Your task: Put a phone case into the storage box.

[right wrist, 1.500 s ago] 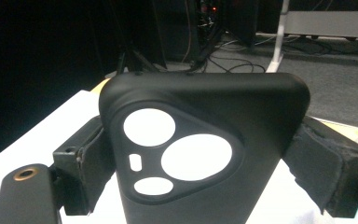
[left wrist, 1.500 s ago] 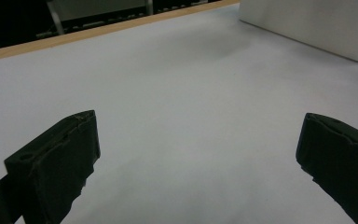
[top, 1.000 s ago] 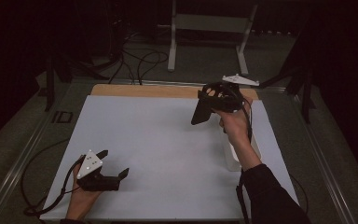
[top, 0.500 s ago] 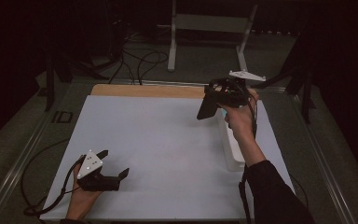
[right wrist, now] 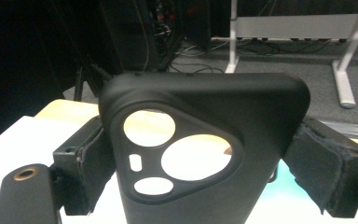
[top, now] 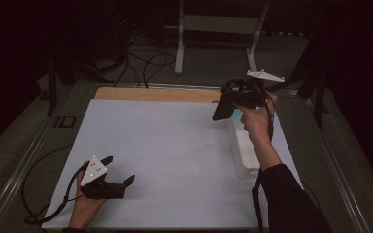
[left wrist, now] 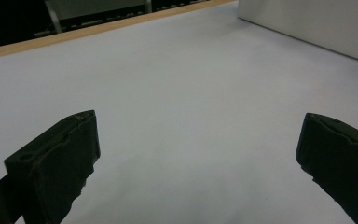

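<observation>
A black phone case (right wrist: pixel 200 154), with its camera cut-outs facing the lens, is clamped between the jaws of the right tongs (right wrist: pixel 200 163). In the high view the case (top: pixel 222 108) is held raised above the far right part of the white worktop (top: pixel 175 145), over the far end of a white tray (top: pixel 245 153) that lies along the right edge; something pale blue is glimpsed in the tray just below the case, but it cannot be identified.

The left tongs (top: pixel 119 172) are held low at the near left, jaws wide apart and empty, with bare worktop between them in the left gripper view.

Judgement: pick-up of the case is done; it is in carriage. Set-down remains, and no destination is yet evident. The left tongs are not yet engaged.
</observation>
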{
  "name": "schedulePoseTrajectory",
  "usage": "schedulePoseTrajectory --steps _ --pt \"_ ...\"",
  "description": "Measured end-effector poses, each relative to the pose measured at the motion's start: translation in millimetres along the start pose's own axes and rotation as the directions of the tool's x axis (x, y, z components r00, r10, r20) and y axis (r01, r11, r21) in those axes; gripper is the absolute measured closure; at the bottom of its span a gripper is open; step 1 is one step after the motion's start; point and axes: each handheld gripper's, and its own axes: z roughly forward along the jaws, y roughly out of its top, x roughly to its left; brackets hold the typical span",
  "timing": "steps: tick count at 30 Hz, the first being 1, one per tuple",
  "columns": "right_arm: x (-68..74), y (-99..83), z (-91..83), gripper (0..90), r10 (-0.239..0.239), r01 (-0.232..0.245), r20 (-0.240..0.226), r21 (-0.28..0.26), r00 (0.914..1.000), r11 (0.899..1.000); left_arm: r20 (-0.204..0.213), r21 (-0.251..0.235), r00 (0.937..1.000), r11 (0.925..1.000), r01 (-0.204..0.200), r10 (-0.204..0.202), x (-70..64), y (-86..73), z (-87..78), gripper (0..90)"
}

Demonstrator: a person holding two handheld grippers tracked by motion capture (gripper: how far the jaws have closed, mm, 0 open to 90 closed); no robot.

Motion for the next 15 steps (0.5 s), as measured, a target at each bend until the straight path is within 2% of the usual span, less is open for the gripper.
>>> schedulePoseTrajectory --steps 15 --pt "-11.6 5.5 0.3 14.3 -0.018 0.018 0.066 0.001 0.9977 1.0 -0.001 -0.001 1.0 1.0 -0.002 0.002 0.2 0.2 -0.8 0.3"
